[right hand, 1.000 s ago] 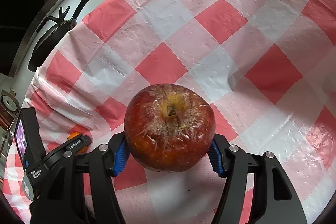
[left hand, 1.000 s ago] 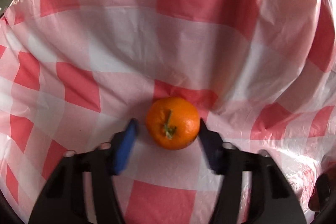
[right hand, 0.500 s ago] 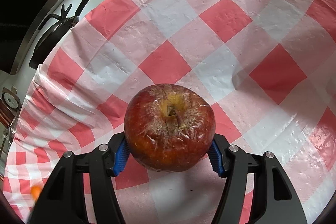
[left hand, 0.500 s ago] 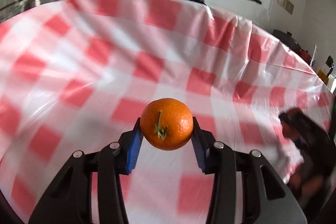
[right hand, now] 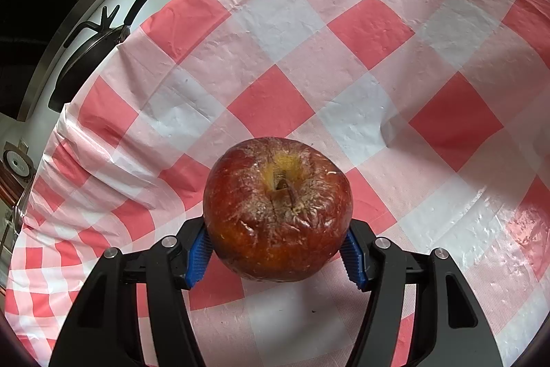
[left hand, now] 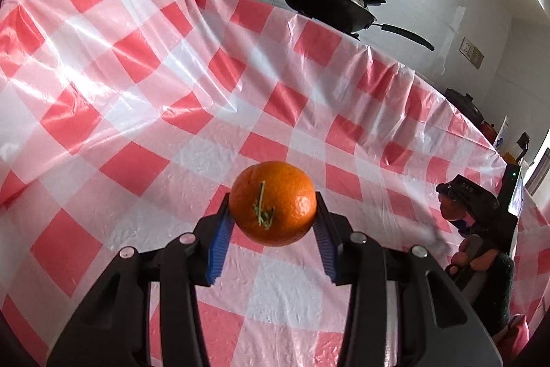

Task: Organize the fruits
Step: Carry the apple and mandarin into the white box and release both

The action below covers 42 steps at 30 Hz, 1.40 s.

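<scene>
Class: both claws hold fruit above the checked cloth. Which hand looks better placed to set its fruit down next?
Probably the right: its apple hangs low over flat cloth; the orange looks higher.

Bright, even daylight fills both views. Glare streaks the glossy checked tablecloth (left hand: 113, 98) at the left of the left wrist view and its lower right (right hand: 526, 229) in the right wrist view. Both pictures are sharp; fisheye bending curves the edges, with dark corners.
</scene>
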{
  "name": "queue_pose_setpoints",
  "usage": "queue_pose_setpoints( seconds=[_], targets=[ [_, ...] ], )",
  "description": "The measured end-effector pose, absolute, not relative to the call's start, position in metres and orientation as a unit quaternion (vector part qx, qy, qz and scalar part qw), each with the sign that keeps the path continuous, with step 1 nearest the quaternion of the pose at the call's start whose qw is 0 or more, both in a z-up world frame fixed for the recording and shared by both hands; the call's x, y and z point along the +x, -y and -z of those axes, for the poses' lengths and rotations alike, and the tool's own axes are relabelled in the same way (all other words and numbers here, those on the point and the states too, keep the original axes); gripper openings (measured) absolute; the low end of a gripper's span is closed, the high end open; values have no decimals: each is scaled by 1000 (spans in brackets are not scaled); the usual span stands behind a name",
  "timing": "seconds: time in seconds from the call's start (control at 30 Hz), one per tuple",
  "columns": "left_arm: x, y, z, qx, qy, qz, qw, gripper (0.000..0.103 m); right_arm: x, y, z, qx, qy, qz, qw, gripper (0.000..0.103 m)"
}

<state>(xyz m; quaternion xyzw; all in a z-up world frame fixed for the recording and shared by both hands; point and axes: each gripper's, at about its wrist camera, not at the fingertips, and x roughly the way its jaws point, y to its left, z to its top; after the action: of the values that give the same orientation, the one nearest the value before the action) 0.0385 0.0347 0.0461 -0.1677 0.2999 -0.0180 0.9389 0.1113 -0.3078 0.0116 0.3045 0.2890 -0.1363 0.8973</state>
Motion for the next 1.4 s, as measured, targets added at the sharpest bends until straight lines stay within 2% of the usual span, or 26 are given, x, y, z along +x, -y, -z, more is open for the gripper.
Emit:
queue_pose_setpoints(
  seconds=[0.5, 0.7, 0.97, 1.4],
  targets=[
    [32, -25, -49, -139, -289, 19, 947, 45, 109, 309, -10, 307, -284, 117, 901, 62],
    [20, -37, -54, -148, -282, 7, 948, 45, 83, 281, -15, 268, -310, 88, 908, 62],
    [-42, -70, -54, -158, -290, -26, 943, 45, 14, 215, -14, 209, -387, 1, 898, 62],
    [-163, -148, -63, -139, -270, -64, 951, 45, -96, 84, -31, 117, -406, -166, 891, 62]
  ],
)
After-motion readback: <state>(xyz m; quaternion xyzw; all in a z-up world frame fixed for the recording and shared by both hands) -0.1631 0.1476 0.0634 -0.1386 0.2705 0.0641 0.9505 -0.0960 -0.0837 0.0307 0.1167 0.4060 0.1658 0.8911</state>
